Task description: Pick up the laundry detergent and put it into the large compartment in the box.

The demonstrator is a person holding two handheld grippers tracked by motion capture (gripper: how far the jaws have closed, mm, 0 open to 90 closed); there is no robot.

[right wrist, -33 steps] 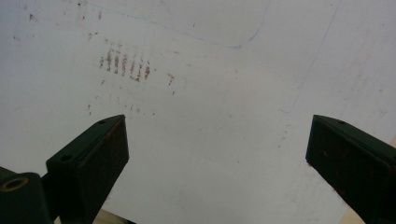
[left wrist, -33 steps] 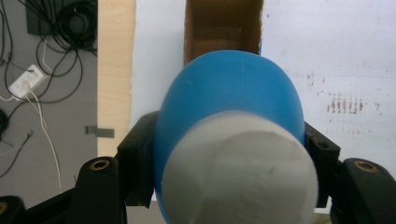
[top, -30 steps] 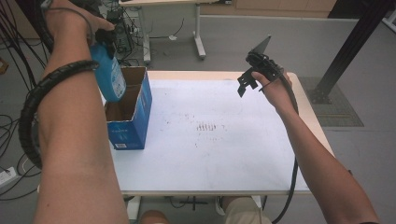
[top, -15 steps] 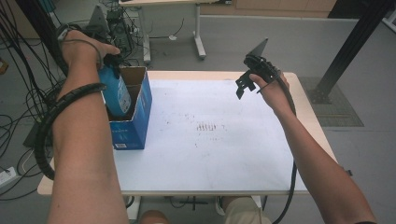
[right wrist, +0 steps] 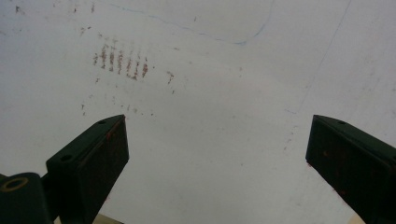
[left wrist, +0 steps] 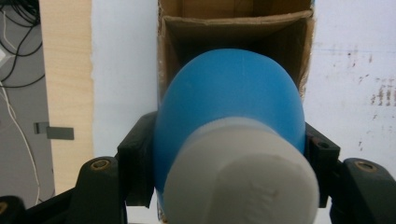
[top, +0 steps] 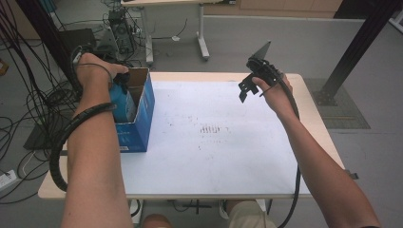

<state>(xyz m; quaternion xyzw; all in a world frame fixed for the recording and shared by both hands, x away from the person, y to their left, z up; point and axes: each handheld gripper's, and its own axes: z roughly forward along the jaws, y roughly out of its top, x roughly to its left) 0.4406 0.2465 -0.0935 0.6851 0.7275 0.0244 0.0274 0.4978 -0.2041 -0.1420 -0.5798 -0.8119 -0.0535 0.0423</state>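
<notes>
Left gripper [left wrist: 229, 154] clamped on blue white-capped plastic bottle [left wrist: 233, 107], inside open blue cardboard box [top: 138, 118] at table's left edge; right gripper [right wrist: 217, 158] spread, empty.

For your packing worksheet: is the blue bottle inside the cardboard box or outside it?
Partly in. The blue bottle, gripped by the left tool, has its lower end below the rim of the cardboard box.

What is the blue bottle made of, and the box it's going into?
The blue bottle looks like smooth, matte plastic: even colour, soft sheen, a faint moulding seam. Its white cap seems plastic too. The box looks like cardboard: brown, raw-edged flaps inside, with a printed blue outside that may be slightly glossy. The left gripper clamps the bottle.
</notes>
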